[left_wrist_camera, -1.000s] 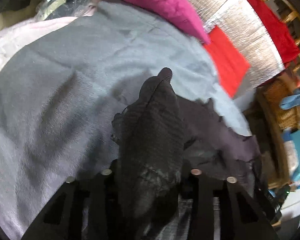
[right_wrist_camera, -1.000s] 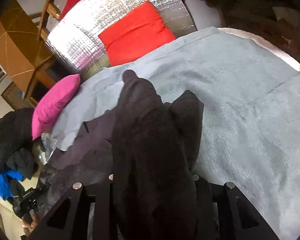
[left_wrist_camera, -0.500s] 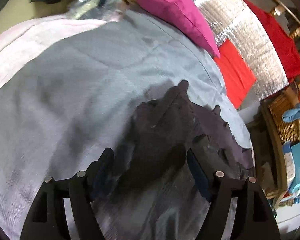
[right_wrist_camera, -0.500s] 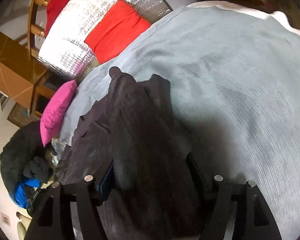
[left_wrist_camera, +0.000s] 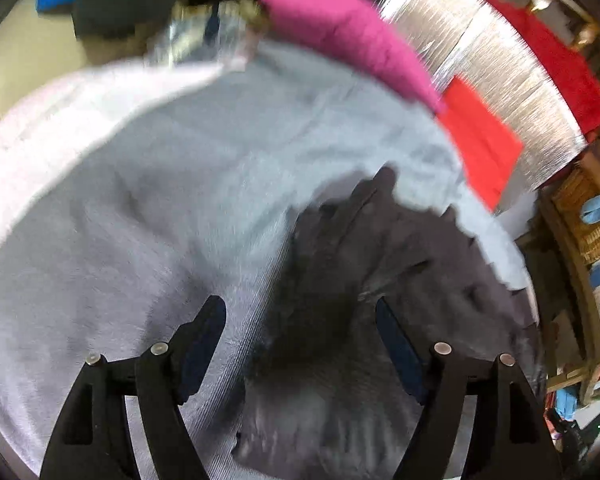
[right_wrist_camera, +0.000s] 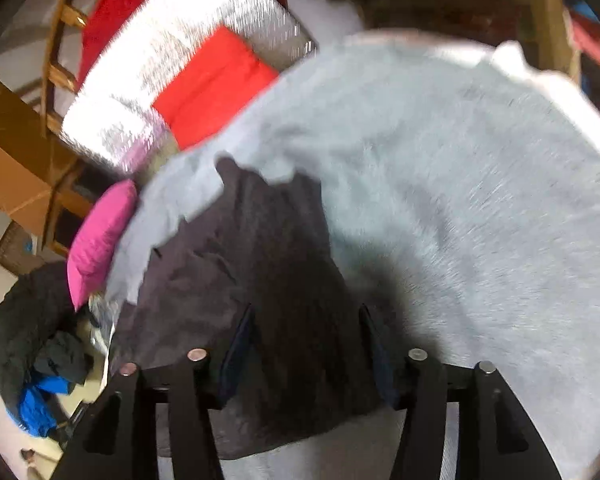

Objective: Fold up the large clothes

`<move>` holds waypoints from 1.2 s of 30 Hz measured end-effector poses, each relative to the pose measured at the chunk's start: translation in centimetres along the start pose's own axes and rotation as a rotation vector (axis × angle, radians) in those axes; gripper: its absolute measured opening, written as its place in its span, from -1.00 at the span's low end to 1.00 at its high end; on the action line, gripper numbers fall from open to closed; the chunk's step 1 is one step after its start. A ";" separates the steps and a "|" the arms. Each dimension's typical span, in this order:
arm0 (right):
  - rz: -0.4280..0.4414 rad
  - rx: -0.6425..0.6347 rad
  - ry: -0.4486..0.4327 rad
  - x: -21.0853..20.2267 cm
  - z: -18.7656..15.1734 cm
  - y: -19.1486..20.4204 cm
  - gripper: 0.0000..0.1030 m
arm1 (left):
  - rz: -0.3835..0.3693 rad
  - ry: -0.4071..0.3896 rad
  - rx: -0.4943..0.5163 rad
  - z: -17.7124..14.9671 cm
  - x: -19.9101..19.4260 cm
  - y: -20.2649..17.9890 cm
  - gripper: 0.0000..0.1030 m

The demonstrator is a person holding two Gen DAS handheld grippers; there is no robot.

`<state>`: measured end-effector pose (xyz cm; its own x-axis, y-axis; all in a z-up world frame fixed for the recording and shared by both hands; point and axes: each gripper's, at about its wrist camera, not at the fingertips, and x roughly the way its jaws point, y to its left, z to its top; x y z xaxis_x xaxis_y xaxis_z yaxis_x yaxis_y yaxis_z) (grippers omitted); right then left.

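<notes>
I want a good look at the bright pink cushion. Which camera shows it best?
The left wrist view: the pink cushion lies large across the top, though blurred. The right wrist view shows the same cushion small, at the left edge of the grey blanket.

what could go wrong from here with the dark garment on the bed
1. The right tool is closing with a loose bunch of the dark garment between its fingers, so it may pinch several layers.
2. The left tool is open over the garment's edge, so its next grab could catch the grey blanket too.
</notes>
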<state>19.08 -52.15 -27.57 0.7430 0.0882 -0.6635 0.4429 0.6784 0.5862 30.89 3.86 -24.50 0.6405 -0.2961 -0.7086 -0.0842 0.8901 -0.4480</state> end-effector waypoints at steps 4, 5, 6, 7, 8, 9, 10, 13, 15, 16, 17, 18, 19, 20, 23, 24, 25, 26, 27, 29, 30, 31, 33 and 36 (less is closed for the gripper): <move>-0.016 -0.182 -0.127 -3.2 -2.2 2.7 0.14 | -0.062 -0.094 0.107 -1.6 -3.1 -1.9 0.51; -0.017 -0.229 -0.152 -3.6 -3.1 3.4 0.13 | -0.079 -0.083 0.124 -2.0 -3.1 -2.2 0.51; 0.006 -0.257 -0.147 -3.5 -3.9 4.0 0.11 | -0.097 -0.051 0.153 -2.6 -2.7 -2.9 0.51; 0.021 -0.260 -0.133 -3.3 -4.3 4.2 0.09 | -0.090 -0.015 0.182 -3.2 -2.1 -3.6 0.52; 0.036 -0.252 -0.088 -2.2 -5.0 4.3 -0.02 | -0.078 0.006 0.196 -3.9 -2.0 -3.8 0.52; 0.033 -0.243 -0.063 -1.6 -5.3 4.3 -0.12 | -0.047 0.041 0.213 -4.4 -1.1 -4.0 0.52; 0.012 -0.220 -0.019 -0.4 -5.6 3.7 -0.13 | -0.007 0.079 0.232 -4.8 -0.1 -4.2 0.52; -0.016 -0.125 0.086 2.5 -6.5 1.5 -0.11 | 0.066 0.138 0.283 -5.2 1.9 -4.4 0.57; -0.007 -0.131 0.088 1.7 -6.3 1.6 -0.11 | 0.062 0.114 0.286 -4.8 1.5 -4.7 0.57; -0.006 -0.138 0.093 1.4 -6.1 1.8 -0.11 | 0.054 0.105 0.280 -4.7 1.3 -4.7 0.57; 0.000 -0.142 0.089 1.0 -5.9 1.9 -0.11 | 0.018 0.086 0.256 -4.3 0.8 -4.6 0.57; 0.012 -0.144 0.075 0.4 -5.6 2.0 -0.11 | -0.017 0.073 0.240 -4.5 0.3 -4.6 0.57; 0.031 -0.149 0.053 -0.2 -5.3 2.4 -0.10 | -0.050 0.058 0.231 -4.2 -0.3 -4.6 0.57; 0.045 -0.155 0.036 -0.5 -5.1 2.8 -0.05 | -0.070 0.040 0.243 -4.2 -0.6 -5.0 0.57; 0.044 -0.193 -0.008 -0.4 -4.4 4.5 -0.01 | 0.007 0.030 0.312 -4.8 0.3 -6.3 0.57; 0.028 -0.212 -0.029 -0.1 -4.0 5.3 -0.01 | 0.025 0.037 0.330 -5.0 0.5 -6.7 0.57; 0.021 -0.220 -0.046 -0.1 -3.8 5.6 -0.01 | 0.060 0.044 0.362 -5.3 0.9 -7.3 0.57; 0.011 -0.220 -0.071 0.4 -3.2 5.8 0.00 | 0.101 0.041 0.401 -5.7 1.3 -7.8 0.57; 0.001 -0.214 -0.082 0.6 -2.8 5.7 0.07 | 0.122 0.035 0.427 -6.0 1.3 -8.1 0.57; -0.068 -0.196 -0.039 3.4 -1.4 5.0 0.11 | 0.149 0.015 0.477 -6.4 1.3 -8.7 0.58; -0.094 -0.188 0.025 4.7 -1.0 4.1 0.11 | 0.155 0.010 0.490 -6.5 1.3 -8.7 0.58; -0.099 -0.182 0.062 5.9 -0.8 4.0 0.11 | 0.161 0.007 0.500 -6.5 1.3 -8.7 0.58; -0.111 -0.201 0.048 5.9 -0.5 4.7 0.11 | 0.166 0.006 0.513 -6.6 1.3 -8.7 0.58; -0.072 -0.228 -0.025 4.7 0.4 6.4 0.11 | 0.176 -0.002 0.536 -6.7 1.2 -8.9 0.58</move>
<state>25.61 -47.73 -26.78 0.7269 0.0175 -0.6865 0.3727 0.8295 0.4158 27.30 -6.75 -25.07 0.6534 -0.1275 -0.7462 0.2094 0.9777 0.0164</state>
